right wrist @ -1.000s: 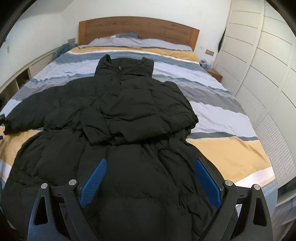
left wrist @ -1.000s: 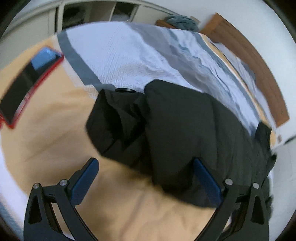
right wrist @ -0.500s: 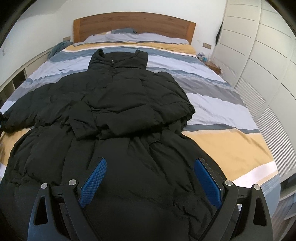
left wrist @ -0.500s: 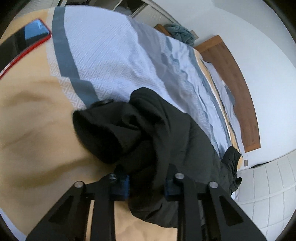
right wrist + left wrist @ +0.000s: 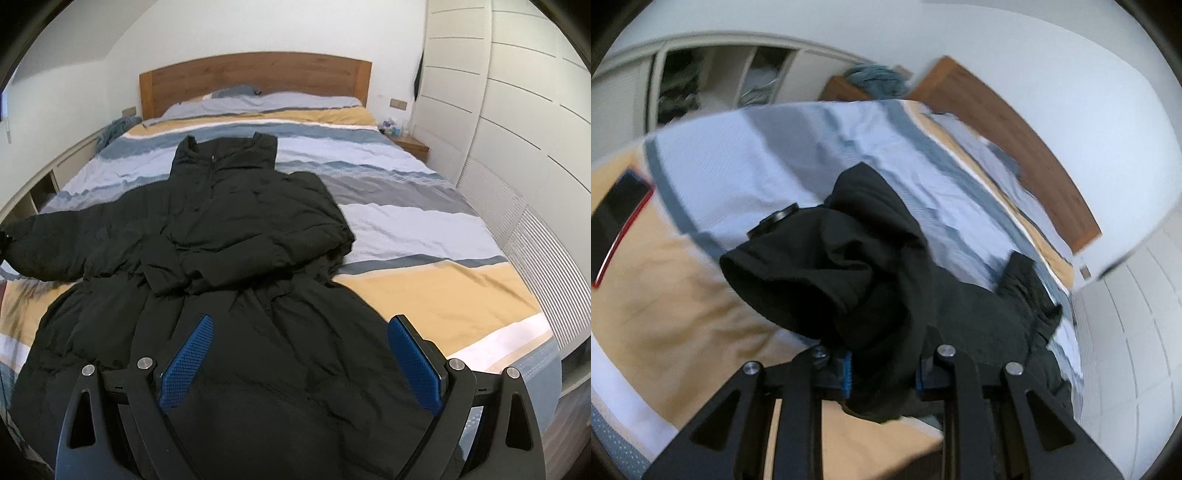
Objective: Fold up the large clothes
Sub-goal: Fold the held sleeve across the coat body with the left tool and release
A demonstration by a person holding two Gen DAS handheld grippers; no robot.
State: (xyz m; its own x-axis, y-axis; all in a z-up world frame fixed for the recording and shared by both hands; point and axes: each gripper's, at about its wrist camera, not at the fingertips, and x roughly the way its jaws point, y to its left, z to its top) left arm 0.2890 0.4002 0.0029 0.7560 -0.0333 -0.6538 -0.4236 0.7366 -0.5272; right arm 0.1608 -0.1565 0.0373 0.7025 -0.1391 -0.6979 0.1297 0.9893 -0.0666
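The black padded coat [image 5: 236,280] lies face up along the striped bed [image 5: 436,236], collar toward the wooden headboard [image 5: 255,79], hem toward the foot. One sleeve is already folded across the chest; the other sleeve [image 5: 831,266] is out to the side, its cuff end bunched and raised off the duvet.

Step in hand, as judged: folding that remaining sleeve across the body. To do it well, the cuff should be carried high enough to clear the bulky padding, taken straight across the chest and laid flat on the folded sleeve without twisting.

The left hand-held gripper [image 5: 882,376] is pinching the sleeve fabric between its blue pads, pointing downward at a slant over the bed. A red-edged phone [image 5: 617,214] lies on the duvet well apart from it.

The right hand-held gripper [image 5: 299,363] is spread wide and holds nothing, angled down above the coat's lower half.
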